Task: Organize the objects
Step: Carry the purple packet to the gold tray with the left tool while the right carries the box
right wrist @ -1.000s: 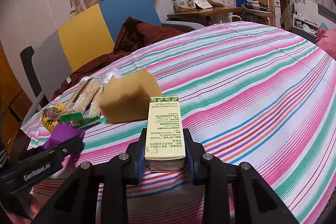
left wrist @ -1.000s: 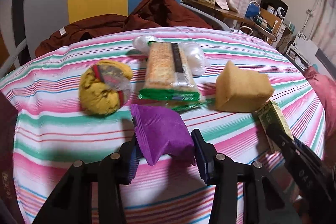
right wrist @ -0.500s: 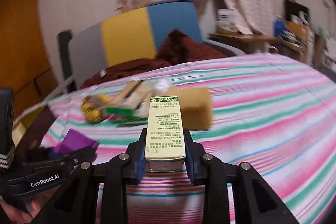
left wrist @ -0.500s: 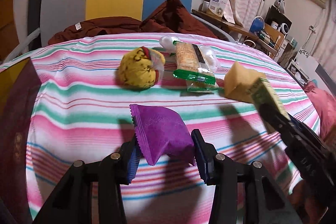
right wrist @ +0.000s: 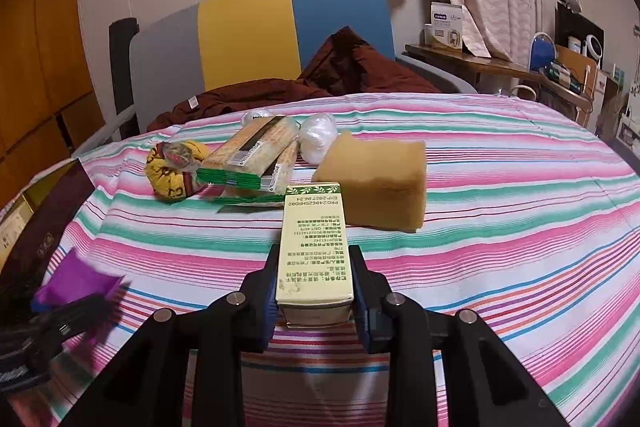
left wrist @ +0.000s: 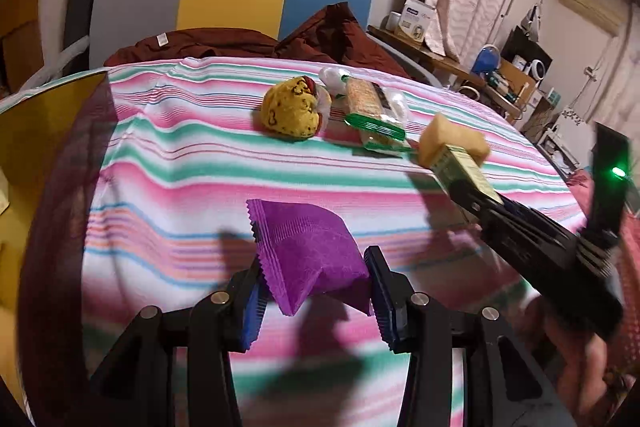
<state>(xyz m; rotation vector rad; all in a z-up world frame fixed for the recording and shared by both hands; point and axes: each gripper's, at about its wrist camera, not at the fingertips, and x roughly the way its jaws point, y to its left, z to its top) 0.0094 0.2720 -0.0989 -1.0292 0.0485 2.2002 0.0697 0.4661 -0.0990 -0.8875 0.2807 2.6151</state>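
Note:
My left gripper [left wrist: 316,291] is shut on a purple sachet [left wrist: 308,251] and holds it above the striped tablecloth [left wrist: 192,187]. Between the blue pads of my right gripper [right wrist: 314,287] sits a pale green printed carton [right wrist: 314,247], gripped tight and lifted. That carton [left wrist: 460,167] and the right gripper's black body show at the right of the left wrist view. The sachet [right wrist: 76,279] shows at the lower left of the right wrist view. On the cloth lie a yellow bundle [right wrist: 176,173], a green-edged cracker pack [right wrist: 252,155] and a tan sponge [right wrist: 380,183].
A dark maroon box with a yellow inside [left wrist: 48,131] stands at the table's left edge. Behind the table are a grey, yellow and blue chair back [right wrist: 256,39] and a brown garment [right wrist: 320,79]. A white plastic wad [right wrist: 318,137] lies by the crackers. Cluttered shelves [right wrist: 568,67] fill the right.
Both grippers have swung to the left over the table, each keeping its hold. The yellow bundle, crackers and sponge now sit farther off, and the maroon box has come into the left wrist view.

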